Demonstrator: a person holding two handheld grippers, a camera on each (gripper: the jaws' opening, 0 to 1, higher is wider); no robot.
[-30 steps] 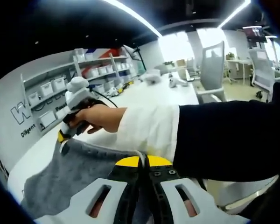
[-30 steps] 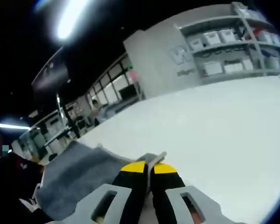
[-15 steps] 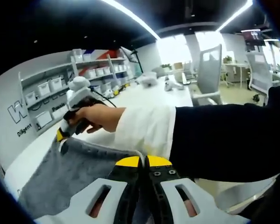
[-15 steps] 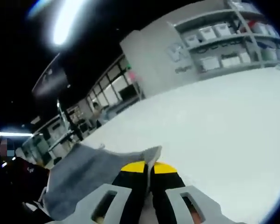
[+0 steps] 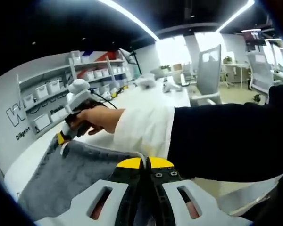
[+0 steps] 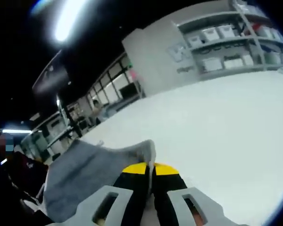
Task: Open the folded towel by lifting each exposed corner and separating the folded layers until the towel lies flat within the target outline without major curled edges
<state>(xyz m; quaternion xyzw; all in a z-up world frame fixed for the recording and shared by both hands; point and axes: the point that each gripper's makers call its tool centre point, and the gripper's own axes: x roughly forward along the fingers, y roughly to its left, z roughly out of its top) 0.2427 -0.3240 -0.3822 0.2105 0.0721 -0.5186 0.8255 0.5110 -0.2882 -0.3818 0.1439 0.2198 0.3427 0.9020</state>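
Observation:
A grey towel (image 5: 68,174) hangs stretched above the white table (image 5: 146,96). My left gripper (image 5: 145,163) is shut on one of its corners, the jaws pressed together with the edge between them. In the left gripper view, a hand holds the right gripper (image 5: 62,141), clamped on the far corner of the towel. In the right gripper view my right gripper (image 6: 151,168) is shut on a towel (image 6: 85,172) corner that curls up over the yellow tips. The cloth runs off to the lower left.
A person's forearm in a white cuff and dark sleeve (image 5: 217,141) crosses the left gripper view. Shelves with white bins (image 5: 47,92) line the wall behind the table. Office chairs (image 5: 210,70) stand at the table's far side. Shelving (image 6: 226,42) also backs the table (image 6: 217,127) in the right gripper view.
The towel has been drawn a little tauter between the two grippers. In the right gripper view the held corner now curls higher over the tips. Both grips are unchanged.

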